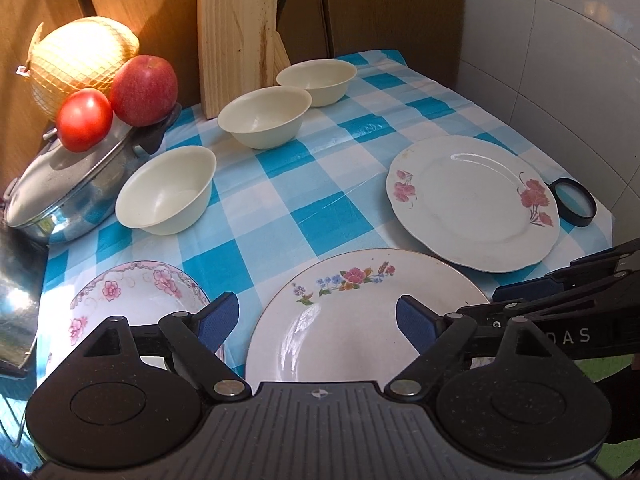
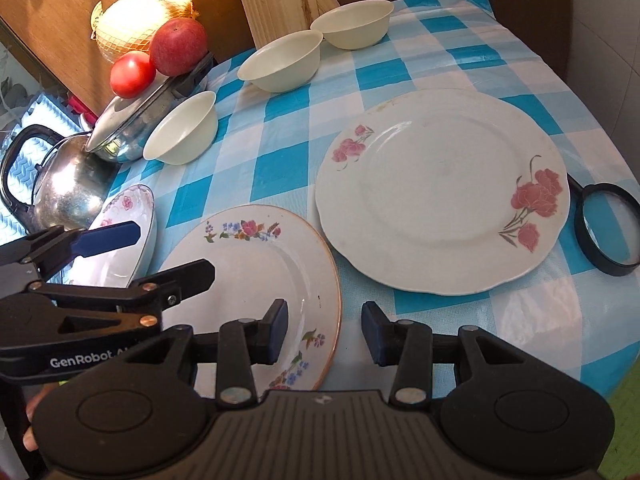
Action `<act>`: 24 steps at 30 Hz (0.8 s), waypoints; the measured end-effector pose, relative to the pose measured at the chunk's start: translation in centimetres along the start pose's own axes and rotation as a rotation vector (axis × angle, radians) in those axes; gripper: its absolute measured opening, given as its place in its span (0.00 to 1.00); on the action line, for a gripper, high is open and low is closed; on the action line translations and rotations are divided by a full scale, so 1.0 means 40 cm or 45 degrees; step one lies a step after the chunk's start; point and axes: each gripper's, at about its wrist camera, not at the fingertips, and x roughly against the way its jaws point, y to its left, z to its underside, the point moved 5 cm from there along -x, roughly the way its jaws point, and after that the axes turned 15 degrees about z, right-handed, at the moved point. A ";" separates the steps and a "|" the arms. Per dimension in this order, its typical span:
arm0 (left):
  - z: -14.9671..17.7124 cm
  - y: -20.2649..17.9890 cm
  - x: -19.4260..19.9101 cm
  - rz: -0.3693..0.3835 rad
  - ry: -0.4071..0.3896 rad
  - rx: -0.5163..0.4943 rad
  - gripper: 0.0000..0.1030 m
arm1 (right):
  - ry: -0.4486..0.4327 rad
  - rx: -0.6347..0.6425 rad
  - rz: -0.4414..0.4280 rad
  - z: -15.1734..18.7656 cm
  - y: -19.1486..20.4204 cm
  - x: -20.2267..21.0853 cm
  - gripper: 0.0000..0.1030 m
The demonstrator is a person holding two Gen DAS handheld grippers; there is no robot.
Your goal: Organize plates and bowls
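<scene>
Three plates [image 2: 440, 200] lie apart, bare blue-checked cloth [image 2: 280, 152] between their rims.

- The plates [image 2: 440, 196] look like glazed ceramic, glossy.
- The bowls [image 1: 264, 116] at 12 o'clock look matt cream plastic.
- The checked tablecloth [image 1: 320, 184] is thin, shiny plastic.
- The knife block [image 1: 236, 40] is pale raw wood.
- The pot [image 1: 68, 196] at 9 o'clock is polished metal.
</scene>
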 end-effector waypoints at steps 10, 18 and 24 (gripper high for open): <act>-0.039 -0.024 0.004 -0.162 -0.102 -0.099 0.94 | -0.120 0.003 0.047 -0.024 -0.015 0.041 0.37; -0.059 -0.055 -0.032 -0.178 -0.089 -0.132 0.94 | -0.188 -0.018 0.097 -0.041 -0.046 0.059 0.39; -0.071 -0.087 -0.062 -0.180 -0.070 -0.162 0.95 | -0.219 -0.038 0.142 -0.044 -0.083 0.070 0.39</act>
